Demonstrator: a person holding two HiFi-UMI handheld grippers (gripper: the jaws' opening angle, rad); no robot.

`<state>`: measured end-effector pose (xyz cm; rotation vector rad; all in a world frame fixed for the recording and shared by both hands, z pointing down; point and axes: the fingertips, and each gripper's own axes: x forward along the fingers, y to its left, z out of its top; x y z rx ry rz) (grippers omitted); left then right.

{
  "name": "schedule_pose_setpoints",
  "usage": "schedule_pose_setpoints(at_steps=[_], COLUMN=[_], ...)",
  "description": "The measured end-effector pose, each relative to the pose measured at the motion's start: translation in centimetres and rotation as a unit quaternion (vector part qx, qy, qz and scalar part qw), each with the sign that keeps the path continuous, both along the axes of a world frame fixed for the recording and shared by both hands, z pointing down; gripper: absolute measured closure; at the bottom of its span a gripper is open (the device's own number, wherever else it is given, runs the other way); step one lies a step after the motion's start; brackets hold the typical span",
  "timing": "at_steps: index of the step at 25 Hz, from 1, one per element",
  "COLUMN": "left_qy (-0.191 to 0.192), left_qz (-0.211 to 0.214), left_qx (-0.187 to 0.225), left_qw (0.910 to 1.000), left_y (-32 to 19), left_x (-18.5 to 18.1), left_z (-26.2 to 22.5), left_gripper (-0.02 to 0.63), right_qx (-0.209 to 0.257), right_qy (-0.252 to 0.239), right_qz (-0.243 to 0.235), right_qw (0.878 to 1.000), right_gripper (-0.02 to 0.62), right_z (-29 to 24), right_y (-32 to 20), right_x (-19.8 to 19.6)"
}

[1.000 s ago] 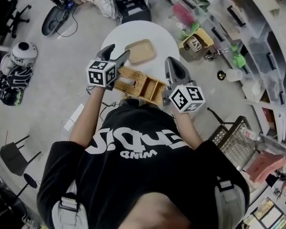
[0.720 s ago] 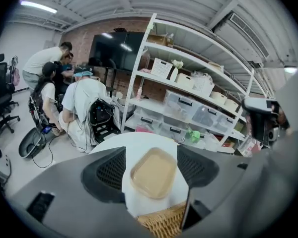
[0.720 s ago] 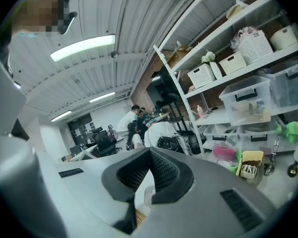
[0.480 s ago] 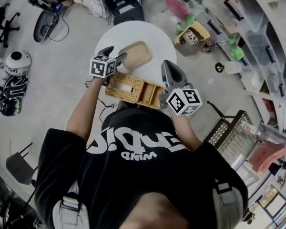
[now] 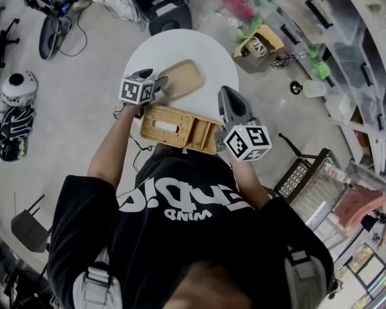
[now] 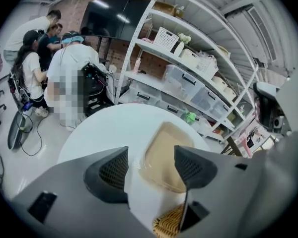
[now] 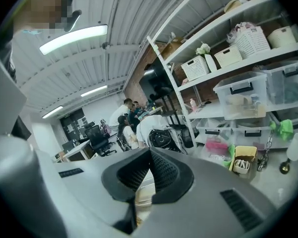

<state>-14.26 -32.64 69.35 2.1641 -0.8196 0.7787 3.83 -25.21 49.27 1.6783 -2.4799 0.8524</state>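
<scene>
A woven wicker basket (image 5: pixel 177 129) lies at the near edge of the round white table (image 5: pixel 180 47), close to the person's body. Just beyond it rests a shallow tan tray (image 5: pixel 181 79). My left gripper (image 5: pixel 156 77) hovers at the basket's far left corner, its jaws open. In the left gripper view the tan tray (image 6: pixel 170 152) shows in the gap of the left gripper (image 6: pixel 151 155), and a bit of wicker (image 6: pixel 168 226) lies low down. My right gripper (image 5: pixel 229 94) is at the basket's right end. The right gripper (image 7: pixel 149 153) has its tips together and nothing shows between them.
Shelves with clear bins (image 5: pixel 321 24) run along the right. A yellow box (image 5: pixel 265 47) stands on the floor beyond the table. Several people (image 6: pixel 54 68) crouch past the table's far side. Helmets (image 5: pixel 13 108) lie at the left, a wire crate (image 5: pixel 312 188) at the right.
The basket has come nearer to the body and lies flatter. The left gripper now points lower, so the tray sits larger between its jaws. The right gripper stays shut.
</scene>
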Motion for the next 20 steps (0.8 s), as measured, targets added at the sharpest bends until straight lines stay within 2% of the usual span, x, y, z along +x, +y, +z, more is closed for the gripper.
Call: schedule_pose_setpoints(at_steps=[3,9,15,20], left_qy=[0.017,-0.002,0.020,0.006], left_qz=[0.011,0.040,0.034,0.035], left_qx=[-0.012,-0.022,-0.042,-0.026], left_qw=[0.9997,0.9990,0.9983,0.9990], left_y=[-0.4,-0.2,0.2,0.1], left_x=[0.4,0.3,0.7,0.4], left_z=[0.1,2.0,2.4,1.8], left_gripper=[0.333,0.347,0.382,0.421], right_qx=[-0.006,-0.023,-0.031,-0.030], right_qy=[0.005,0.002,0.000,-0.001], right_qz=[0.004,0.010,0.015,0.013], right_qw=[1.000,1.000,0.999,0.999], right_gripper=[0.597,0.597,0.597,0.597], right_z=[0.5,1.8,2.3,2.3], right_y=[-0.1,-0.3,-0.5,-0.7], right_x=[0.4,0.7,1.1,1.0])
